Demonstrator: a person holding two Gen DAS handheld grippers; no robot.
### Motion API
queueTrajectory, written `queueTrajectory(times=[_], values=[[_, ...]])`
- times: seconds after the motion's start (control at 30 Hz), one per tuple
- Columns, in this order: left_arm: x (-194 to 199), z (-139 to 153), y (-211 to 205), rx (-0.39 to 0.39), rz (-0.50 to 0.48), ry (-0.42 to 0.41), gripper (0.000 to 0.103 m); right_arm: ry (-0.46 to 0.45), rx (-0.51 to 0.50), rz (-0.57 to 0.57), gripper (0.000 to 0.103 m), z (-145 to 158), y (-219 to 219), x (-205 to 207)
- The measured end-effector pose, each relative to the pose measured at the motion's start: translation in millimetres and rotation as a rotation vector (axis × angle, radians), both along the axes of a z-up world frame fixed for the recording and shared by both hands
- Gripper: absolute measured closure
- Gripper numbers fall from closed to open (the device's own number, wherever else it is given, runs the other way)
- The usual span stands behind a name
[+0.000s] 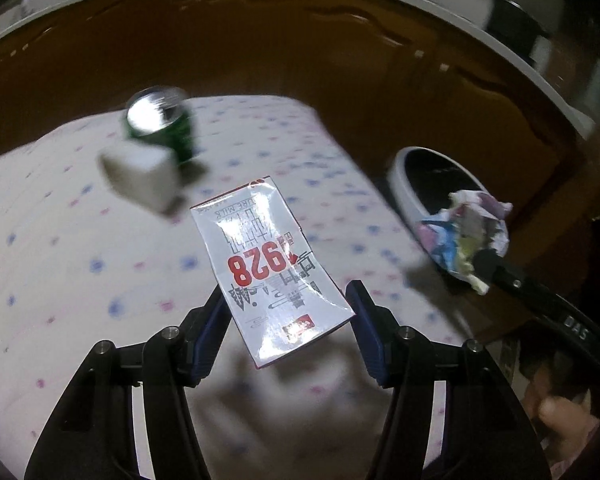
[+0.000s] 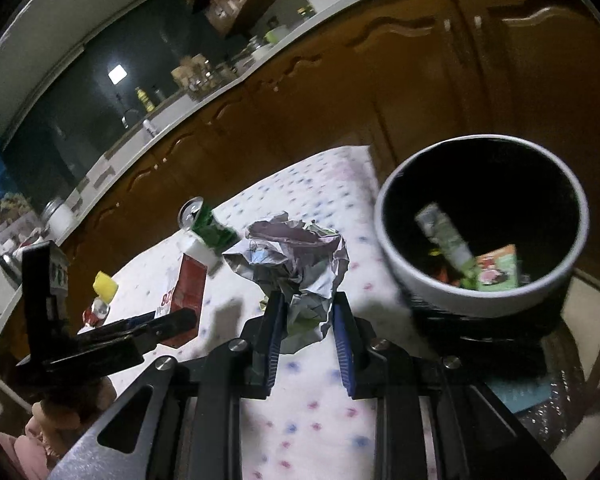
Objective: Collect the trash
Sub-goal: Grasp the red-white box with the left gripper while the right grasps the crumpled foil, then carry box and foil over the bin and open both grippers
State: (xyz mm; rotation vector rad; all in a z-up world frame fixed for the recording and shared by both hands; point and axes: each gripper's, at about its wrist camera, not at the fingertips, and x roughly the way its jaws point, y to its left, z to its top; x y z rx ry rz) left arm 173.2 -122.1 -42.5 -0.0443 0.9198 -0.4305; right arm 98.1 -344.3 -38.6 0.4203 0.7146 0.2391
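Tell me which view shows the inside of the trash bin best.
The right wrist view: the trash bin is seen from above, its whole white rim and packets inside visible. The left wrist view shows only part of its rim, with the crumpled paper held by the right gripper covering the rest.

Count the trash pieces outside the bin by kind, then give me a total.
Milk carton: 1
Crumpled paper ball: 1
Green can: 1
White block: 1
Total: 4
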Motion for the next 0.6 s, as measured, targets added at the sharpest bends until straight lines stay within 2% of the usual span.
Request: queueTrajectory(times=[0.33, 0.6], values=[[-3.8, 18.8, -68.5, -0.001, -0.161, -0.033, 0.046, -0.027, -0.014, -0.127, 0.078, 10.6, -55.0, -17.6], [2.6, 28.0, -117.0, 0.008, -0.257, -0.048, 0.046, -0.030, -0.024, -0.181, 0.078, 12.7, -83.0, -18.3]])
